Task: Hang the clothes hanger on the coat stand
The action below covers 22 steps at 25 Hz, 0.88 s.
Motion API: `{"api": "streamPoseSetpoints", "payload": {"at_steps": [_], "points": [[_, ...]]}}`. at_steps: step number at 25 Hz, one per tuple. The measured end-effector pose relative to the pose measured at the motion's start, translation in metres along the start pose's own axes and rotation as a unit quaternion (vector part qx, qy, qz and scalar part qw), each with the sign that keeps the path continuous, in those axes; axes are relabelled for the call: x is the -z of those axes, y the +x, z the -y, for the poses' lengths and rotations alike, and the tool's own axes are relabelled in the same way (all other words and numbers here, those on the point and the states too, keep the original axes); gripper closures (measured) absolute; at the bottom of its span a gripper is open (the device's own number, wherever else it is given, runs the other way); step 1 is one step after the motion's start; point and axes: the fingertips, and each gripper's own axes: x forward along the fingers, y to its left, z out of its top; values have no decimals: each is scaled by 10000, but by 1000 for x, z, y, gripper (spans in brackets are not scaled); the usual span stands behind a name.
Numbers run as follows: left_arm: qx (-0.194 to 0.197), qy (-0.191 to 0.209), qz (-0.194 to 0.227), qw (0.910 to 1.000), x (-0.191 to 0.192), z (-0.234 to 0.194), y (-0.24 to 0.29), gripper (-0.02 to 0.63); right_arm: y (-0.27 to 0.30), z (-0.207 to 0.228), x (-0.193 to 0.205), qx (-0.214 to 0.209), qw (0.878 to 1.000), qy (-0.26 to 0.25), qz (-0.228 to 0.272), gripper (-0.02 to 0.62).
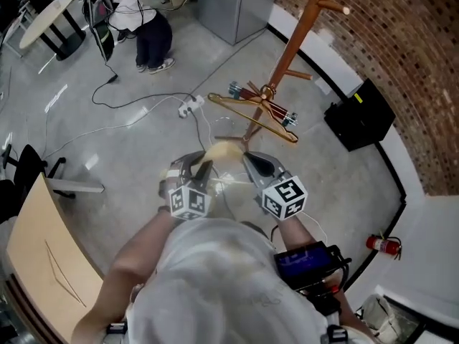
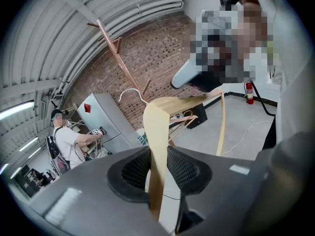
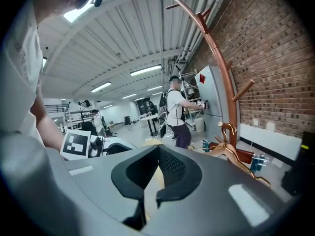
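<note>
Between my two grippers I hold a pale wooden clothes hanger (image 1: 224, 151), low in front of me. The left gripper (image 1: 201, 169) is shut on one arm of the hanger (image 2: 156, 132). The hanger's wire hook (image 2: 132, 94) rises behind that arm. The right gripper (image 1: 254, 165) is shut on the other arm, a pale strip of which shows between its pads (image 3: 155, 181). The brown wooden coat stand (image 1: 301, 27) rises ahead to the right. Other hangers with clips (image 1: 258, 110) hang low on the stand. The stand's pole (image 3: 224, 68) curves up just right of the right gripper.
A person (image 1: 143, 20) stands at a grey metal cabinet (image 1: 233, 2) at the back. A power strip with cables (image 1: 190, 106) lies on the floor ahead. A black box (image 1: 358, 117) and a fire extinguisher (image 1: 384, 244) sit along the brick wall (image 1: 401, 49). A wooden chair (image 1: 43, 256) stands at left.
</note>
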Motion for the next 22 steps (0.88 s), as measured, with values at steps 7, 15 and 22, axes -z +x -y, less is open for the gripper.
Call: {"api": "streamPoseSetpoints", "payload": {"at_steps": [7, 15, 22], "points": [[738, 308, 431, 9959, -10, -1, 45, 500, 9, 30, -11, 711, 9973, 119, 100, 581], [1321, 592, 729, 9868, -17, -2, 82, 500, 6, 53, -18, 1455, 9885, 324, 257, 581], [1520, 727, 906, 9815, -27, -5, 97, 500, -1, 57, -21, 1793, 9826, 366, 317, 581]]}}
